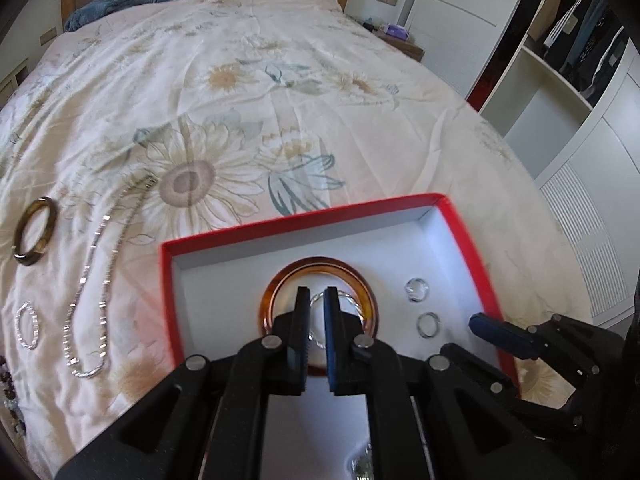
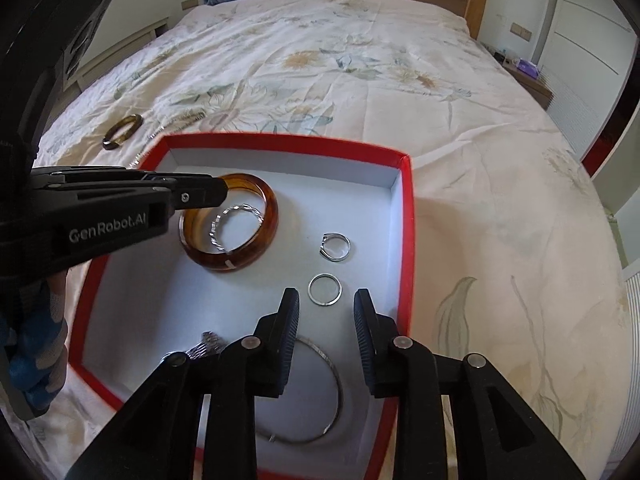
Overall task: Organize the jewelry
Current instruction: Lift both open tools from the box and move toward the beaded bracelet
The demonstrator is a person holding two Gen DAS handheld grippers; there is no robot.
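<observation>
Inside the red box [image 2: 404, 216], the amber bangle [image 2: 256, 256] looks rigid, slick and best pinched across its rim; left gripper [image 1: 318, 300] nearly clenched and empty, right gripper [image 2: 326, 304] released.

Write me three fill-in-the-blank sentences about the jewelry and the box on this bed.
1. The amber bangle lies inside the ____ cardboard box.
2. A twisted silver bracelet lies ____ the amber bangle's ring.
3. The long silver chain necklace lies on the ____, outside the box.

Missing words: red; inside; bedspread
</observation>
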